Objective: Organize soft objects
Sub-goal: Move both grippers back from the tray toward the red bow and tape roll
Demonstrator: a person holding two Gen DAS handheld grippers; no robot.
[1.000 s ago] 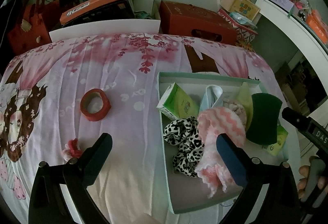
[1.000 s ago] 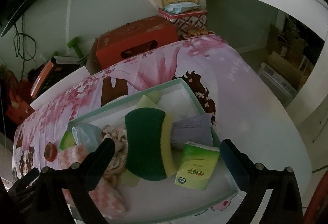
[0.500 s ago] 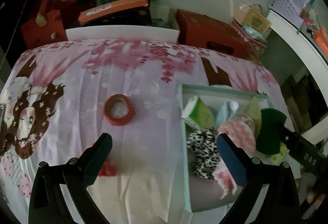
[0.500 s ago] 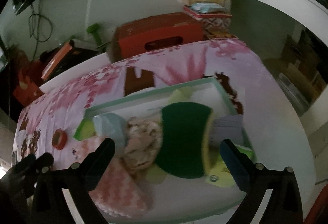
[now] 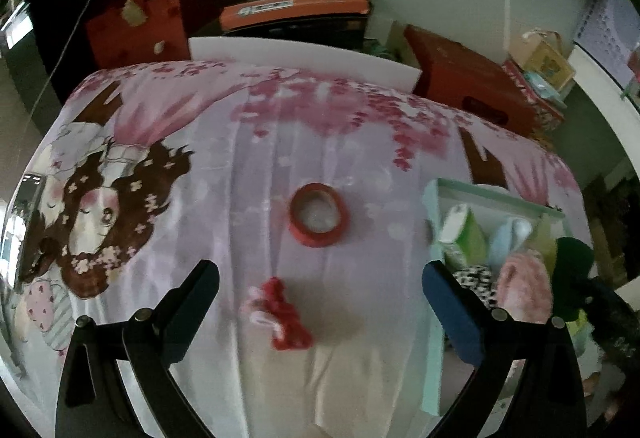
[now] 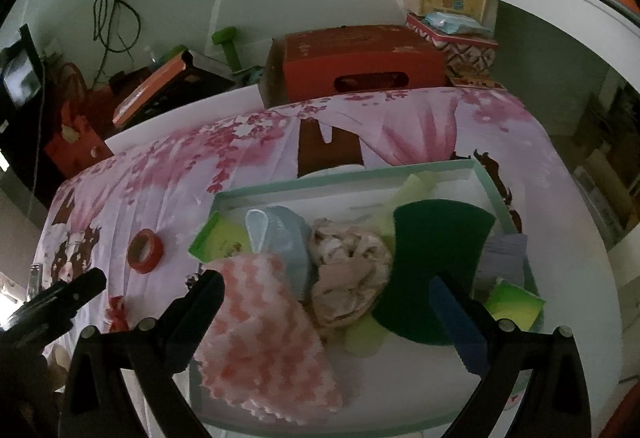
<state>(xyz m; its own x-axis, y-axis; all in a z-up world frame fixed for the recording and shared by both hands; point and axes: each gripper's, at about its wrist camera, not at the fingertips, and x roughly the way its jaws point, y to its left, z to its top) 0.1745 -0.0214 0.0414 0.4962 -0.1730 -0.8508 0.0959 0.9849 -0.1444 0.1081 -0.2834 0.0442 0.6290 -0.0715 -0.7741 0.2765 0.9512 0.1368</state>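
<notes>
Red-and-white soft bundle point(image 5: 280, 314), blurred, between wide-open empty left claw point(image 5: 320, 302); right claw point(image 6: 326, 312) likewise.

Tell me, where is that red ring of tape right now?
The red ring of tape lies flat on the pink printed cloth, left of the pale green tray and just beyond the small red fabric scrunchie.

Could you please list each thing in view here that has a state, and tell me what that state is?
Left gripper: open, empty, above the red scrunchie.
Right gripper: open, empty, over the tray.
Red scrunchie: loose on the bedsheet, outside the tray.
Red tape roll: lying flat, outside the tray.
Pink wavy cloth: crumpled in the tray.
</notes>
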